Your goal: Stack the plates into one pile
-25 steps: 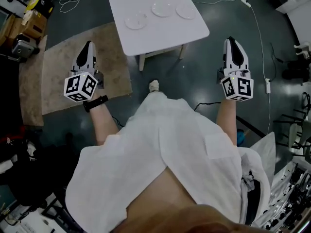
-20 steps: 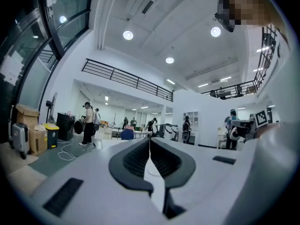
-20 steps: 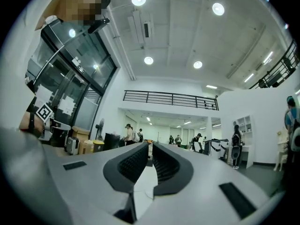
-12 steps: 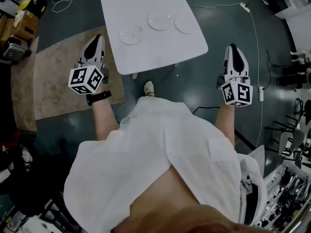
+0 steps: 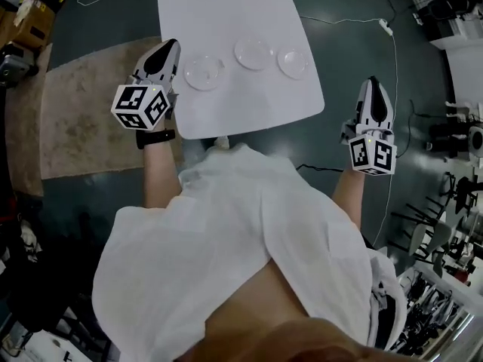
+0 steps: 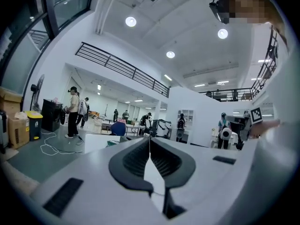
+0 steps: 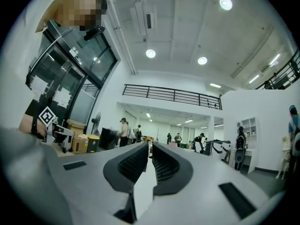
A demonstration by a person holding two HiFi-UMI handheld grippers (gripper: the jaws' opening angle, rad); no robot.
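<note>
While still lying apart and not yet piled, seen in a loose row near the front of the white table [image 5: 226,13]: left plate [image 5: 204,72], middle plate [image 5: 254,52], right plate [image 5: 293,63], none touching another, nothing resting on any of them. Lower in the head view than a second ago and nearer to the body, so most likely walked up to during that second.

Just beside the left plate, above the table's left edge: left gripper [image 5: 169,46], a second ago well apart from every plate, out over the rug [image 5: 83,127]. Fingers [image 6: 133,162] pressed together at the tips in the left gripper view, holding nothing, only the far room visible past them.

Further out, off the table to the right of its front corner and over the dark floor [image 5: 339,134]: right gripper [image 5: 375,83]. Also brought forward with the body, but not yet above the tabletop and not near the right plate. Fingers [image 7: 129,165] closed to a thin slit in the right gripper view, nothing between them.

For the task, probably the end of the approach only: no plate lifted, all stacking still to do. Before any grasp, need to spread the left fingers first, since closed tips can only push. Thin, flat plates, low rims: easy to slide across the smooth top instead of picking up.
</note>
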